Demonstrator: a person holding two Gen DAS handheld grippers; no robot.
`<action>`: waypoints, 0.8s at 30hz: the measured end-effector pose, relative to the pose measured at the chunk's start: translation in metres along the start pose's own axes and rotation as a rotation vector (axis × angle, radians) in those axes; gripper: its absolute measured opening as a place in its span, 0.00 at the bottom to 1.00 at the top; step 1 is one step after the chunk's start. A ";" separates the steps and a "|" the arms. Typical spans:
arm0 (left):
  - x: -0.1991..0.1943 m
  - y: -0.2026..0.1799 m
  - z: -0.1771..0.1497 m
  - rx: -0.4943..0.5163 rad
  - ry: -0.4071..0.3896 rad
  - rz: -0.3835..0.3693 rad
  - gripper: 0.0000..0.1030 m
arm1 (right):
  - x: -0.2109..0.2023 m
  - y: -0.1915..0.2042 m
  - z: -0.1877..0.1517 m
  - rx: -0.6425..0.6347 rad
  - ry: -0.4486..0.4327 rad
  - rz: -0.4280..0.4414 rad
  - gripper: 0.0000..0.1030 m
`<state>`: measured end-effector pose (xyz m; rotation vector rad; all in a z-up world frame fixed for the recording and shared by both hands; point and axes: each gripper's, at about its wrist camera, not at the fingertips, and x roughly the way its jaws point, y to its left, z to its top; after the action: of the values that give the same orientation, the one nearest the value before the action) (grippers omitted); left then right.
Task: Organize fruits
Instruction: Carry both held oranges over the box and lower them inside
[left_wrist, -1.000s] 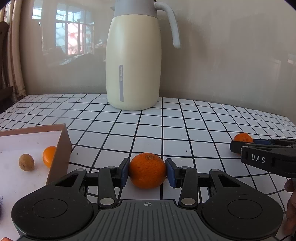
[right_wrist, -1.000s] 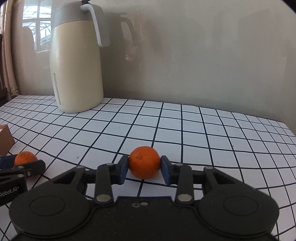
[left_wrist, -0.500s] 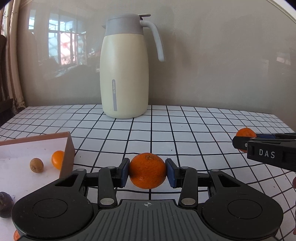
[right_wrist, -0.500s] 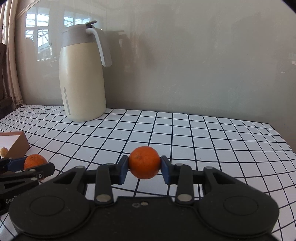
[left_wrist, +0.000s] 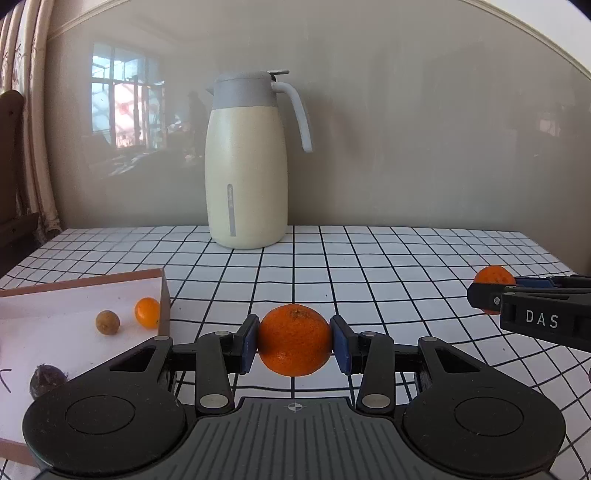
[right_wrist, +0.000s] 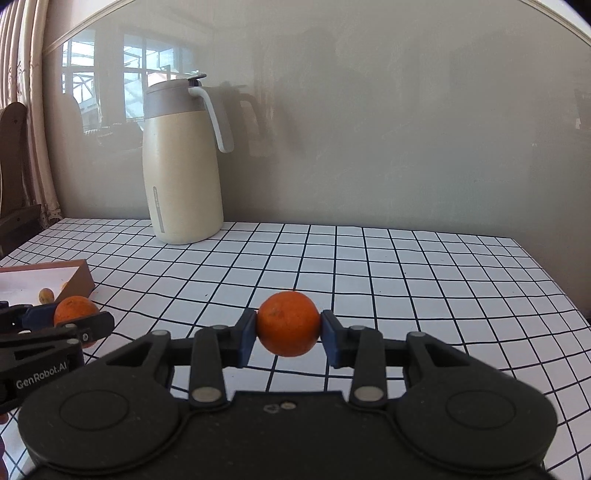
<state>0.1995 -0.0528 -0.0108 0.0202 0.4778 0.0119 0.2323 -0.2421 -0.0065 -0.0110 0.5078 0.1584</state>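
My left gripper (left_wrist: 294, 345) is shut on an orange tangerine (left_wrist: 294, 339), held above the checked tablecloth. My right gripper (right_wrist: 288, 328) is shut on a second tangerine (right_wrist: 288, 323), also lifted off the table. In the left wrist view the right gripper and its tangerine (left_wrist: 494, 279) show at the right edge; in the right wrist view the left gripper's tangerine (right_wrist: 74, 309) shows at the lower left. A shallow brown-rimmed box (left_wrist: 162, 291) with a white floor lies at the left. It holds a small orange fruit (left_wrist: 147, 312), a brown round fruit (left_wrist: 107, 322) and a dark fruit (left_wrist: 47, 380).
A tall cream thermos jug (left_wrist: 246, 166) with a grey lid and handle stands at the back of the table by the wall. The checked tablecloth (right_wrist: 406, 280) stretches right to the table's edge. A dark wooden chair (right_wrist: 14, 177) and curtain stand at far left.
Both grippers have pulled back and risen with their tangerines still gripped; the jug looks smaller and farther, and more of the box and its fruits shows at the left.
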 end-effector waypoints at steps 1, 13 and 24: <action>-0.004 0.001 -0.001 0.001 -0.004 0.004 0.41 | -0.002 0.003 0.000 -0.007 -0.003 0.007 0.28; -0.055 0.028 -0.011 -0.018 -0.047 0.062 0.41 | -0.039 0.034 -0.004 -0.068 -0.035 0.054 0.28; -0.096 0.060 -0.022 -0.032 -0.087 0.129 0.41 | -0.068 0.072 -0.002 -0.123 -0.083 0.132 0.28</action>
<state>0.1036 0.0059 0.0152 0.0201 0.3882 0.1444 0.1613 -0.1814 0.0266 -0.0913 0.4151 0.3179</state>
